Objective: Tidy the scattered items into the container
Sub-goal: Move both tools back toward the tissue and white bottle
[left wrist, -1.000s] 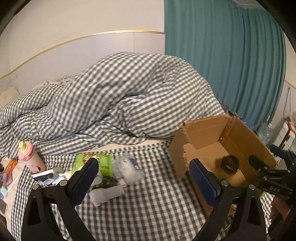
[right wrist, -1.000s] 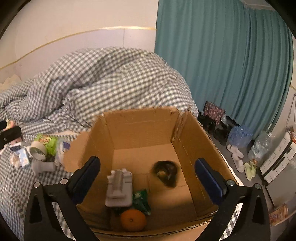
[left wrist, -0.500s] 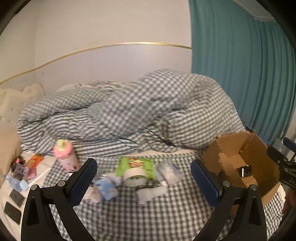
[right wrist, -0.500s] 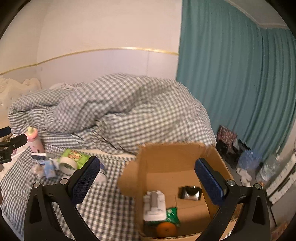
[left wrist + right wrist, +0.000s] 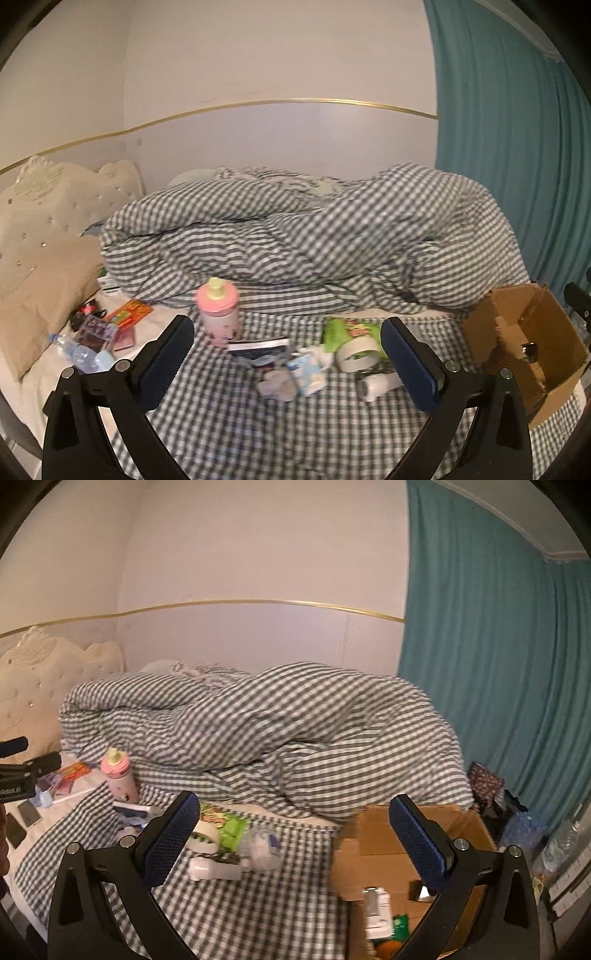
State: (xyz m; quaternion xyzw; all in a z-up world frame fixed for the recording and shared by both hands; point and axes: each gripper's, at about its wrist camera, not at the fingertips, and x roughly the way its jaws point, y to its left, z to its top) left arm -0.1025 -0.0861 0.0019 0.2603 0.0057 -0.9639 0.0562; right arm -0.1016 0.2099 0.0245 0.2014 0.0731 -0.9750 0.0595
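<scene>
An open cardboard box stands at the right end of the checked bedspread, with a white device, a green packet and an orange inside. Scattered left of it lie a pink bottle, a tape roll, a green packet, a white tube, a blue tissue pack and a small book. My left gripper is open, held back above these items. My right gripper is open near the box's left edge.
A heaped checked duvet fills the back of the bed. By the beige pillow at left lie an orange packet, a plastic bottle and small cards. Teal curtains hang at right, with shoes and bottles on the floor below.
Both grippers have pulled up and back from the box and swung left. The box has gone from centre to the right edge; the scattered items now lie between the left gripper's fingers.
</scene>
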